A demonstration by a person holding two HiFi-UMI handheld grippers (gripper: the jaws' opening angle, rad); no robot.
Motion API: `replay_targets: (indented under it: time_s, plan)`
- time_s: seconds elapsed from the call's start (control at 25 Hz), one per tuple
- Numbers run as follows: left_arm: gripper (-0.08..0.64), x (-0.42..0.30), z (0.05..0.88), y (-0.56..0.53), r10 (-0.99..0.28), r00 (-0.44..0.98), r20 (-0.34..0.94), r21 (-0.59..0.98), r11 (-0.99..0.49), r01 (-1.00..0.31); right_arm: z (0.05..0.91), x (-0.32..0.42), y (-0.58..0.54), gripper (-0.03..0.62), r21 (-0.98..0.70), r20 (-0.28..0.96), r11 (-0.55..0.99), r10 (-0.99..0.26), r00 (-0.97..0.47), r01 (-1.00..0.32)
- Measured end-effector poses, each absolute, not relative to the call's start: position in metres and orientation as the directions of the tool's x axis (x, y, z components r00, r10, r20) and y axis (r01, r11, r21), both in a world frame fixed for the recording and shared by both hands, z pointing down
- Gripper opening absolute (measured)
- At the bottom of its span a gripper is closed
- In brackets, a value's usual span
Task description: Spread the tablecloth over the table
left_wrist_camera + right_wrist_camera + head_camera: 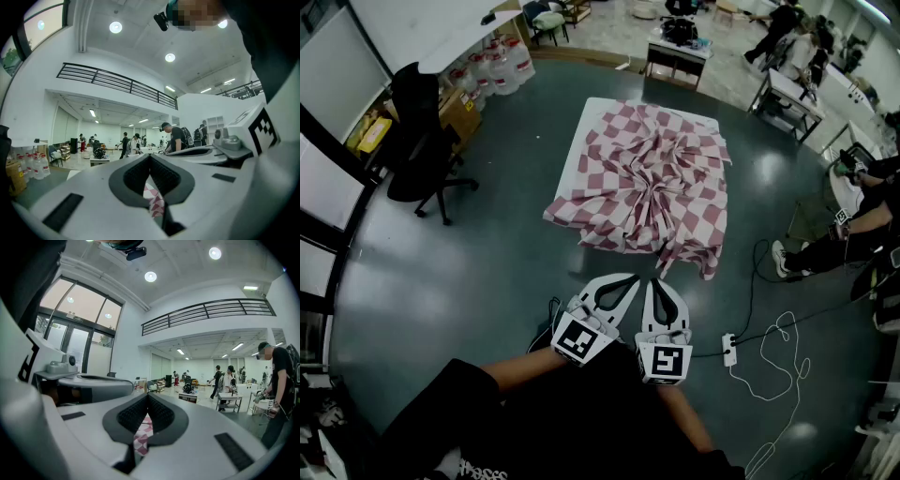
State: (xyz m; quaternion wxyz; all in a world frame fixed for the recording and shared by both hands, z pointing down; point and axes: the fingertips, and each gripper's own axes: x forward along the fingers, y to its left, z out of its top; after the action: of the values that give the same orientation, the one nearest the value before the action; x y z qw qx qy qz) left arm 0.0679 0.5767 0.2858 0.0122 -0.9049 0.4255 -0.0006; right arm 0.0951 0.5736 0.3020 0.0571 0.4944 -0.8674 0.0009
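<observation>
White table (578, 150) carries the red-checked tablecloth (652, 183) bunched in a heap, and just short of the table's near edge the left gripper (628, 280) and right gripper (658, 282) hang closed and empty, so each should open and pinch a separate near corner.

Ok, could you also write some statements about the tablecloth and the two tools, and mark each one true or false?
The tablecloth lies crumpled on the table. True.
The right tool holds a corner of the cloth. False: it is shut on nothing, short of the table.
The left tool is shut. True.
The office chair stands right of the table in the head view. False: it stands left of it.
</observation>
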Motion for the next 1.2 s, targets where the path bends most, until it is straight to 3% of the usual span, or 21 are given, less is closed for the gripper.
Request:
replay_targets:
  time_s: [0.28, 0.6, 0.84, 1.04, 1.2]
  plan:
    - [0.011, 0.076, 0.291, 0.595, -0.778, 0.628, -0.015, 0.008, -0.628, -0.778, 0.306, 0.107, 0.585, 0.015, 0.048, 0.100, 0.511, -0.857, -0.505, -0.858]
    - [0.011, 0.067, 0.312, 0.591, -0.814, 0.580, 0.033, 0.072, -0.577, -0.813, 0.304, 0.128, 0.587, 0.017, 0.074, 0.018, 0.461, -0.887, -0.461, -0.884]
    - [0.011, 0.073, 0.325, 0.566, -0.796, 0.600, 0.075, 0.184, -0.581, -0.793, 0.309, 0.148, 0.573, 0.017, -0.011, 0.007, 0.409, -0.912, -0.410, -0.912]
    - [0.011, 0.068, 0.340, 0.528, -0.789, 0.607, 0.095, 0.226, -0.576, -0.785, 0.321, 0.156, 0.542, 0.017, -0.014, 0.057, 0.370, -0.927, -0.370, -0.929]
    - [0.011, 0.063, 0.350, 0.491, -0.788, 0.607, 0.107, 0.210, -0.579, -0.788, 0.336, 0.144, 0.503, 0.017, 0.105, 0.203, 0.363, -0.919, -0.338, -0.926]
